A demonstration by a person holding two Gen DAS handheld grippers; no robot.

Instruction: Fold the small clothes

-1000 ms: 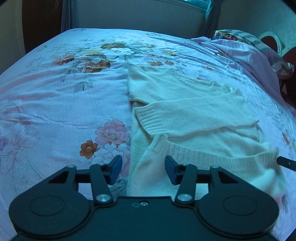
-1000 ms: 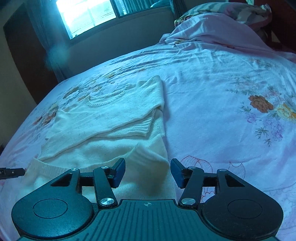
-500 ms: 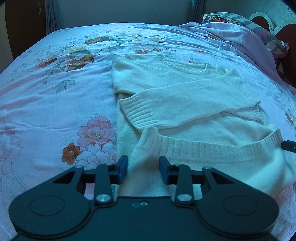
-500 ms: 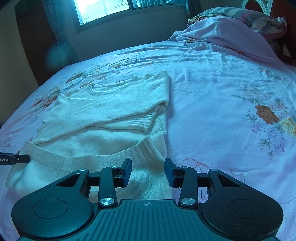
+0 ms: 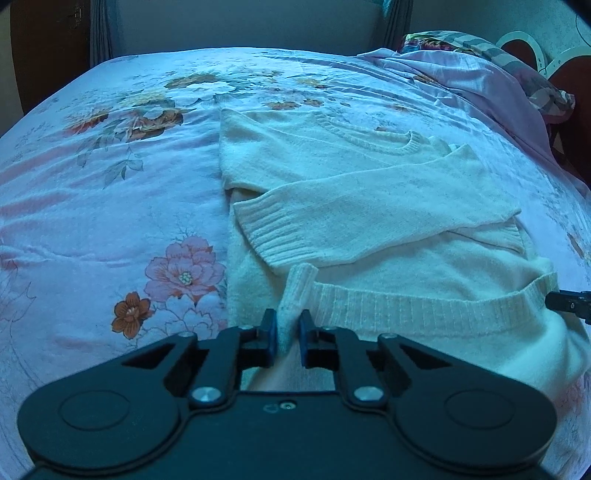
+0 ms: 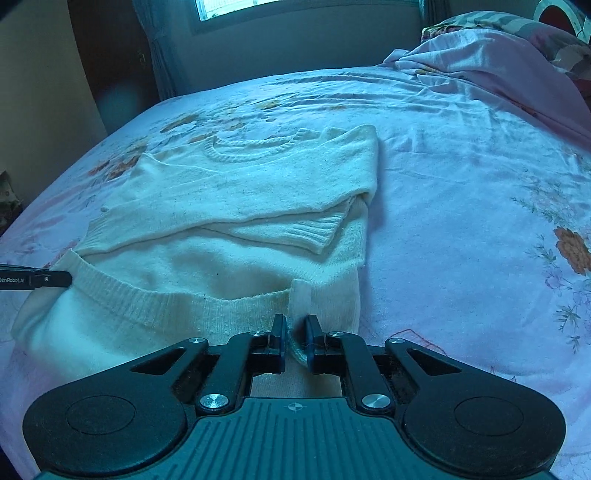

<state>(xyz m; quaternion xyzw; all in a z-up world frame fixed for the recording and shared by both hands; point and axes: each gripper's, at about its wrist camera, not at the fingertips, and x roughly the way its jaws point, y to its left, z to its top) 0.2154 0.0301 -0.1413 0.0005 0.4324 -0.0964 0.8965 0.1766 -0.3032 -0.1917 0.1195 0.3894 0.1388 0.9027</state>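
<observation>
A cream knit sweater (image 5: 369,206) lies flat on the floral bed sheet (image 5: 92,206), both sleeves folded across its chest. It also shows in the right wrist view (image 6: 240,192). My left gripper (image 5: 287,328) is shut on the left corner of the sweater's ribbed bottom hem. My right gripper (image 6: 295,338) is shut on the right corner of the same hem. The hem (image 6: 166,299) runs slack between the two grippers. The right gripper's tip shows at the right edge of the left wrist view (image 5: 569,304).
A crumpled pink blanket (image 6: 498,70) and patterned pillows (image 5: 480,44) lie at the head of the bed on the right. A window (image 6: 295,11) and curtains stand behind the bed. Bare sheet lies left of the sweater (image 5: 110,166) and right of it (image 6: 480,184).
Both grippers moved down to the sweater's bottom hem and closed, from open to pinching its two corners. The hem corners now stand bunched up between the fingers.
</observation>
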